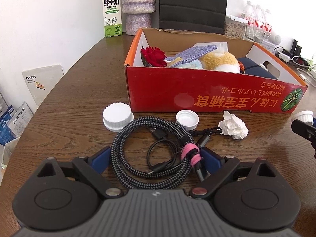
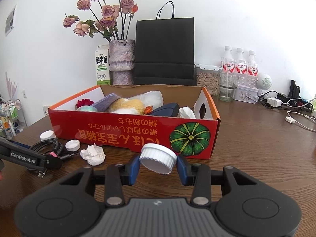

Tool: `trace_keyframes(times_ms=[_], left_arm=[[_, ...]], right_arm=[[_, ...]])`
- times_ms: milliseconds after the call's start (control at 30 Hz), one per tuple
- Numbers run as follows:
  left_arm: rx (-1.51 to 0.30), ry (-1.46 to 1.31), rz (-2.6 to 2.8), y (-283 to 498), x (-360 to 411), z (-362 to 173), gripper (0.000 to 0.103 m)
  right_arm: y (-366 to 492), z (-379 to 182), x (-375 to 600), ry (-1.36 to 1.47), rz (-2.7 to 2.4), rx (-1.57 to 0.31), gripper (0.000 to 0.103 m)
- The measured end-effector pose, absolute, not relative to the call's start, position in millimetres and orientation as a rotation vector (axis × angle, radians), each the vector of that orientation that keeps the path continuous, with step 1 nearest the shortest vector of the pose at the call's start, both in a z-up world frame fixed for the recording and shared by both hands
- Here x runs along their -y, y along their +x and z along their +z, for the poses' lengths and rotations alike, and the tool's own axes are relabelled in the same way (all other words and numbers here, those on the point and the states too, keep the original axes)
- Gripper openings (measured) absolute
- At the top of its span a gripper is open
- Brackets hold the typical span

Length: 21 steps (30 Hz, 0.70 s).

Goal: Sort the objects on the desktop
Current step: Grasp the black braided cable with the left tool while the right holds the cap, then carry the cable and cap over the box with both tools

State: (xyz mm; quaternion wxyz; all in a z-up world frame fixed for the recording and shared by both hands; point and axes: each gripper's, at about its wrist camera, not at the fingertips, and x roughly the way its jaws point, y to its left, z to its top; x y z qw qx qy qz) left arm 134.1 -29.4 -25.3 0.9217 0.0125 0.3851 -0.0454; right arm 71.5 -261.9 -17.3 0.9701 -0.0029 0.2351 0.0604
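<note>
A red cardboard box (image 1: pixel 209 96) (image 2: pixel 126 132) holds a red flower, a plush toy, purple cloth and other items. In front of it lie a coiled braided cable with a pink tie (image 1: pixel 154 150) (image 2: pixel 49 148), two white caps (image 1: pixel 117 116) (image 1: pixel 187 119) and a crumpled tissue (image 1: pixel 234 126) (image 2: pixel 92 154). My left gripper (image 1: pixel 156 158) is open, its blue fingers either side of the cable coil. My right gripper (image 2: pixel 158 159) is shut on a white ribbed cap (image 2: pixel 158 158), tilted, held above the table before the box; it also shows at the left wrist view's right edge (image 1: pixel 304 116).
A milk carton (image 1: pixel 111 9) (image 2: pixel 102 67), a purple vase with dried roses (image 2: pixel 121 63), a black paper bag (image 2: pixel 165 51), water bottles (image 2: pixel 240 65), a seed jar (image 2: pixel 207 79) and chargers with cords (image 2: pixel 286 102) stand along the wall behind the box.
</note>
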Motion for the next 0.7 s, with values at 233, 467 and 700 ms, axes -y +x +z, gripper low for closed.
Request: trace_keyframes(times_ms=[233, 467, 700], left_arm=[[-0.737, 0.021, -0.096, 122, 27, -17, 0.095], [-0.675, 0.004, -0.107, 109, 25, 2, 0.095], [-0.602, -0.006, -0.128, 101, 26, 25, 0.095]], right_arm=[[72, -18, 262, -0.003, 0.123, -0.476, 0.039], [72, -18, 262, -0.004, 0.123, -0.478, 0.039], [70, -18, 259, -0.021, 0.138, -0.461, 0.039]])
